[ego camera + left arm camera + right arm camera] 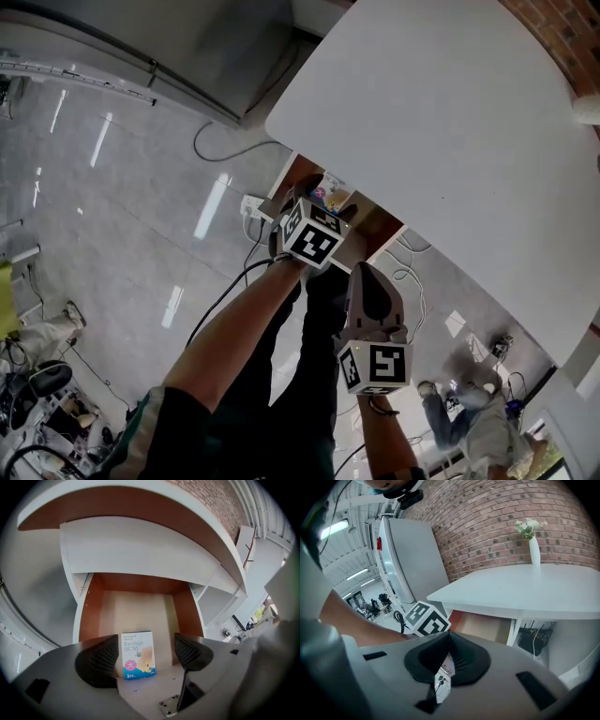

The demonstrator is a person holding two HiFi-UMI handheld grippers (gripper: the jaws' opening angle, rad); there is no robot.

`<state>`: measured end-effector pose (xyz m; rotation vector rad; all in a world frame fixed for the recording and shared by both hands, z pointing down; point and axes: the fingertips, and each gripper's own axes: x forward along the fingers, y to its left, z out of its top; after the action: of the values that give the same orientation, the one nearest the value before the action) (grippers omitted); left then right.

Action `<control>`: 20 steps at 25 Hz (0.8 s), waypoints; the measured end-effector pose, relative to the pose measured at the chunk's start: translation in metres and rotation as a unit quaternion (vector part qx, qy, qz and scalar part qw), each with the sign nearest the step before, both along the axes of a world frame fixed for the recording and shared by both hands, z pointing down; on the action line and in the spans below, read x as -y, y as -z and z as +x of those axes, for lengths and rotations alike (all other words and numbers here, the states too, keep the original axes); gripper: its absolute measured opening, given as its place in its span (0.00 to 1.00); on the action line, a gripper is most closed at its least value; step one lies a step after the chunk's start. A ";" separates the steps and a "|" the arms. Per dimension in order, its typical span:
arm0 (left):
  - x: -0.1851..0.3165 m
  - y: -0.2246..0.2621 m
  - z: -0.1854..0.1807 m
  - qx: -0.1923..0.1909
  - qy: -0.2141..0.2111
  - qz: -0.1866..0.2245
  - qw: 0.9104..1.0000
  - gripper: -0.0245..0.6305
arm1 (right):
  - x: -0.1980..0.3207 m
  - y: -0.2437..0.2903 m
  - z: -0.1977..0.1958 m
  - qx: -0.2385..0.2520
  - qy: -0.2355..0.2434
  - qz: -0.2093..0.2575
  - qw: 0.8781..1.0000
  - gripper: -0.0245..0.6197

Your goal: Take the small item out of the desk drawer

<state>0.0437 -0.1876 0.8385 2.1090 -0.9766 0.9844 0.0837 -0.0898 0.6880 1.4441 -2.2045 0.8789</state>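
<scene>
left gripper view: bandage box [137, 655] stands upright at the near end of the open drawer [183, 609], printed face to the camera, between the jaws of the left gripper [144, 652]. jaws spread wide, not clamped on it. box is close by the pad at picture left [101, 658], with a clear gap to the other pad [190, 649]; can't tell if it touches the near one. drawer has a tan floor and brown side walls. head view: left gripper is at the drawer mouth, white desk top [441, 122] just above the drawer. right gripper [366, 281] hangs short of the drawer, nearer the person, over grey floor [141, 187]. right gripper view: its jaws are pressed together with nothing in them, drawer ahead beyond them. white vase [534, 550] with flowers on the desk top above the drawer, brick wall [497, 517] behind.
</scene>
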 end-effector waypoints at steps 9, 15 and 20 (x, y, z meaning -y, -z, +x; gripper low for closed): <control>0.025 -0.042 0.008 0.034 0.011 -0.017 0.999 0.65 | 0.004 -0.015 0.004 0.000 0.005 -0.012 1.000 0.08; 0.031 -0.063 0.010 0.056 0.008 -0.028 0.998 0.68 | 0.002 -0.022 0.003 0.004 0.012 -0.014 1.000 0.08; 0.030 -0.081 0.014 0.064 0.008 -0.041 0.997 0.69 | 0.004 -0.025 0.006 0.010 0.011 -0.018 1.000 0.08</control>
<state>0.0577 -0.2181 0.9192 1.9876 -0.9975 1.1440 0.0897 -0.0938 0.7132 1.3979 -2.2028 0.9245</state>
